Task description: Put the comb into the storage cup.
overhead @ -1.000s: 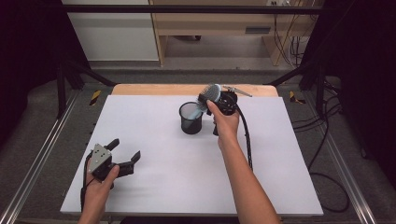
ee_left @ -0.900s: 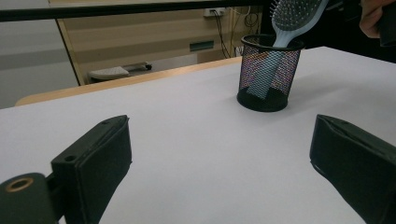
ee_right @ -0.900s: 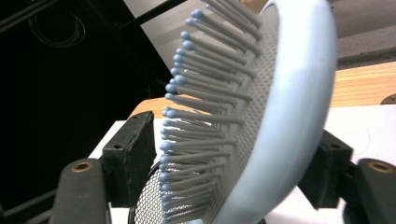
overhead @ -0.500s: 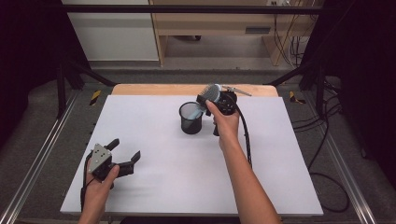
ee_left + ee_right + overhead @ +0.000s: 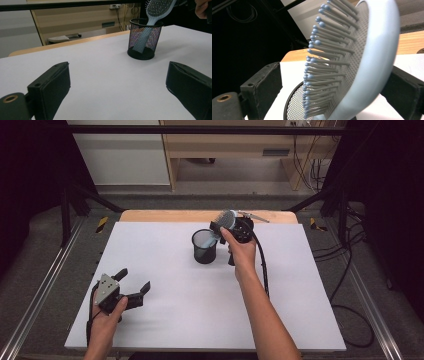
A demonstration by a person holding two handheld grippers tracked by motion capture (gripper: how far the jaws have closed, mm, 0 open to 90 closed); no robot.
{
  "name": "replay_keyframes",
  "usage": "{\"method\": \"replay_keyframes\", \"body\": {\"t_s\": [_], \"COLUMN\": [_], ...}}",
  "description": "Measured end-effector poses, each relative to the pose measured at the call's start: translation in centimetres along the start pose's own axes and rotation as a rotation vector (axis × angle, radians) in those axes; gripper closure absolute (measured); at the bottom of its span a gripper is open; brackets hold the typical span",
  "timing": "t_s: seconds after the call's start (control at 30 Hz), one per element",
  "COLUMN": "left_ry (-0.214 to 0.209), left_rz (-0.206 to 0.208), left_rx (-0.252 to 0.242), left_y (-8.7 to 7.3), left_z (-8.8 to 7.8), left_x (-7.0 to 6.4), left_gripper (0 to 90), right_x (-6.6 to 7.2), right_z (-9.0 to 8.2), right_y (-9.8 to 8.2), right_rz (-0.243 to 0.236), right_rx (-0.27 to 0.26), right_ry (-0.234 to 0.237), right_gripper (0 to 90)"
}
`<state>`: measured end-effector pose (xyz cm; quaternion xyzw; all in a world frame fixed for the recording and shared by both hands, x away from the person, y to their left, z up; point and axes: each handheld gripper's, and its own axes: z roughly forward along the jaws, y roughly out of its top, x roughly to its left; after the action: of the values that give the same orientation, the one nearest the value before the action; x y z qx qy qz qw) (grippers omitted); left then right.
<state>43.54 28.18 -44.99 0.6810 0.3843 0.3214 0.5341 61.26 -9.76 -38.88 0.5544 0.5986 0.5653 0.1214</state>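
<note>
Right claw (image 5: 332, 82) has just been opening around the hairbrush (image 5: 362, 62); left claw (image 5: 117, 85) gapes wide, empty.

The hairbrush (image 5: 372, 62) has a smooth, slightly glossy pale blue plastic back, a grey matt cushion dotted with fine holes, and thin grey plastic bristles tipped with small blue balls. It stands in the cup (image 5: 144, 37), which is black wire mesh metal, matt, with a solid smooth rim and base. Under the cup the table (image 5: 200, 295) is covered by a white matt sheet, smooth like paper; behind the cup a strip of bare light wood (image 5: 165, 216) shows along the far edge. The black pads (image 5: 52, 90) look like matt plastic, faintly grainy.
</note>
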Motion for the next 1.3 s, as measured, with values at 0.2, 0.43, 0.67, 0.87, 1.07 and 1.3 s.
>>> {"method": "replay_keyframes", "body": {"t_s": [0.2, 0.43, 0.67, 0.87, 1.07, 1.3], "left_ry": [0.0, 0.0, 0.006, 0.011, 0.017, 0.024], "left_rz": [0.0, -0.003, -0.008, -0.01, -0.024, -0.031], "left_rx": [0.0, 0.0, 0.0, -0.001, -0.003, -0.004], "left_y": [0.0, 0.0, -0.1, -0.1, -0.1, -0.2], "left_z": [0.0, 0.0, -0.1, -0.1, -0.2, -0.1], "left_x": [0.0, 0.0, 0.2, 0.2, 0.3, 0.6], "left_gripper": [5.7, 5.4, 5.3, 5.3, 5.3, 5.4], "right_x": [0.1, 0.3, 0.6, 1.4, 1.7, 1.8], "right_z": [-0.2, -0.2, -0.5, -1.1, -1.9, -2.8], "right_y": [0.0, 0.1, 0.0, -0.1, -0.2, -0.1], "right_rz": [-0.011, -0.014, -0.031, -0.112, -0.19, -0.303], "right_rx": [0.001, 0.003, 0.007, 0.012, 0.019, 0.024], "right_ry": [-0.005, -0.001, -0.005, -0.02, -0.042, -0.078], "right_gripper": [5.9, 4.7, 4.3, 4.0, 4.3, 4.8]}}
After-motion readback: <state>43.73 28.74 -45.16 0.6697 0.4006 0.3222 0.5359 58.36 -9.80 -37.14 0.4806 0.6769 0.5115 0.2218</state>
